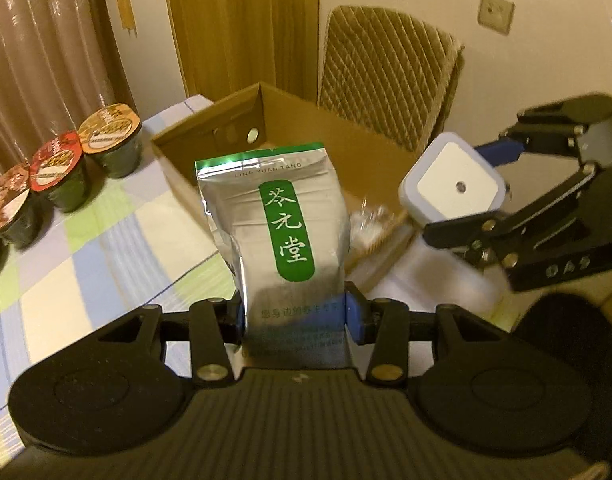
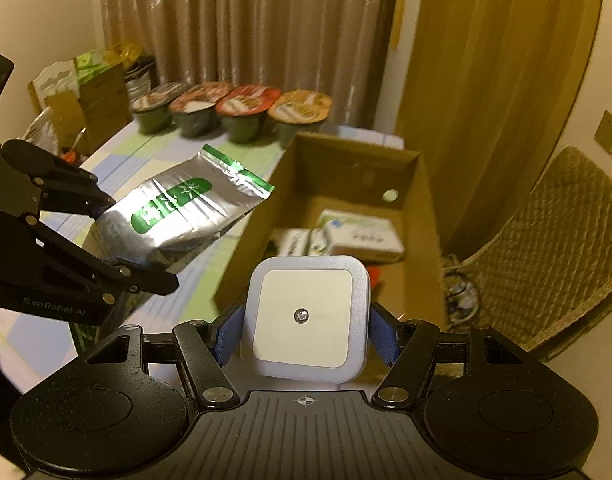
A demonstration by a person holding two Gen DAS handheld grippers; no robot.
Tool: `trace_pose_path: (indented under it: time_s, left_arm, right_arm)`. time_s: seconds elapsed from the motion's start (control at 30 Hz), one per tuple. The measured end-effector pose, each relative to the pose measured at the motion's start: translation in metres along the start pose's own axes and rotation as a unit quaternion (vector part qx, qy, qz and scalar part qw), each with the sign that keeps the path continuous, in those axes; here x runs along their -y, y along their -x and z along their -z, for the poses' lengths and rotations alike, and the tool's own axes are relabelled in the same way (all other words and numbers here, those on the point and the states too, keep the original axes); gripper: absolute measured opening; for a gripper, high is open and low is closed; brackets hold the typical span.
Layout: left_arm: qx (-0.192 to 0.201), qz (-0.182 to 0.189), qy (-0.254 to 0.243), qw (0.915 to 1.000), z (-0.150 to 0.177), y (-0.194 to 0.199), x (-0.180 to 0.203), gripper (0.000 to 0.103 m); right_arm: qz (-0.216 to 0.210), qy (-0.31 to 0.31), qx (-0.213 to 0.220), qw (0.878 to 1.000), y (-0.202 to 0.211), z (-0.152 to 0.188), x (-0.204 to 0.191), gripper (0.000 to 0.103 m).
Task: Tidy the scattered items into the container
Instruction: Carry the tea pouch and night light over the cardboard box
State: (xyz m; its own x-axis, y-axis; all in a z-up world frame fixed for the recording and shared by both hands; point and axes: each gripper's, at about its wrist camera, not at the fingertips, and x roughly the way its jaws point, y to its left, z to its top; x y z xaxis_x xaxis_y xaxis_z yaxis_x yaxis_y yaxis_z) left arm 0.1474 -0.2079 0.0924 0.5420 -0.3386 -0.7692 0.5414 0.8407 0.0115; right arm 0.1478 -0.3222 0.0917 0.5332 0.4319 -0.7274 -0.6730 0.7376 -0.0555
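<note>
Behind cardboard box (image 2: 420,216), left tool (image 1: 294,316) hides pouch (image 1: 278,224) bottom.

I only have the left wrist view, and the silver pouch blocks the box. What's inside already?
Observer: White cartons with green print lie on the floor of the cardboard box, toward its far wall.
Operator: Does the right tool hold the night light squarely?
Observer: Yes. The right tool has a blue pad on each side of the night light.
Operator: Is my pouch over the box?
Observer: No. The silver pouch hangs over the table, its top just short of the box's side wall.
</note>
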Motion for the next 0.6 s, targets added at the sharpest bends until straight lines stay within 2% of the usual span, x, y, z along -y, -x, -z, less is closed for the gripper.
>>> trace_pose_path:
  time_s: [0.27, 0.6]
  left_arm:
    - [0.009, 0.018, 0.092, 0.9955, -0.037, -0.033, -0.012, 0.04]
    - [0.002, 0.023, 0.208, 0.9779, -0.056, -0.071, -0.035, 0.04]
  right_arm:
    - [0.014, 0.003, 0.004, 1.0, -0.022, -0.021, 0.03, 0.069]
    - [0.02, -0.009, 0.0, 1.0, -0.051, -0.032, 0.053, 0.069]
